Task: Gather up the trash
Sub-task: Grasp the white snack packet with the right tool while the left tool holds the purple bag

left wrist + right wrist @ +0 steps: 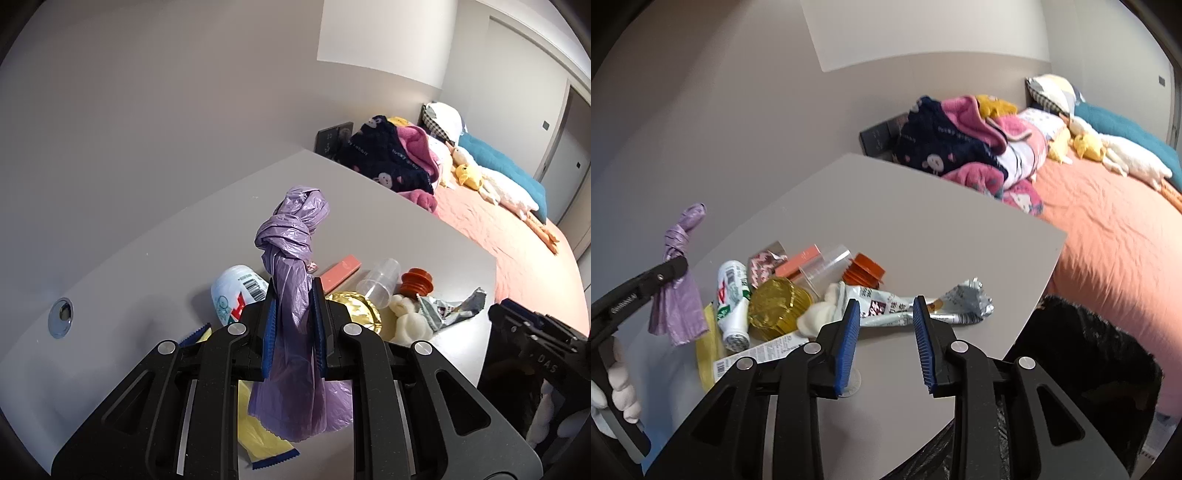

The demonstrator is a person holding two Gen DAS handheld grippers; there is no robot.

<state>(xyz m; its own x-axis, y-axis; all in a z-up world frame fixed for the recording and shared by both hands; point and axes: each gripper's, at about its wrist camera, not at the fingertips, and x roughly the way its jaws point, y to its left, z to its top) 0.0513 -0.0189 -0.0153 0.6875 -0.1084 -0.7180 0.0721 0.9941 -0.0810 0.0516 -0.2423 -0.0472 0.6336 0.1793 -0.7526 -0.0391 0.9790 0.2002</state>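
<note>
Grey table (905,221) sat beside a bed (1108,240) with an orange cover. Left gripper (293,295) had its fingers clamped on a knotted purple bag (291,266), knot poking up past the tips. Right gripper (886,306) fingers stood apart, nothing between them; a crumpled silver wrapper (964,299) lay just beyond their tips.

Beyond the grey table (886,206) we see a bed with an orange cover (1108,229). On it we find a heap of pink and navy blankets (960,147), yellow plush toys (467,175) and a teal cushion (506,166).
</note>
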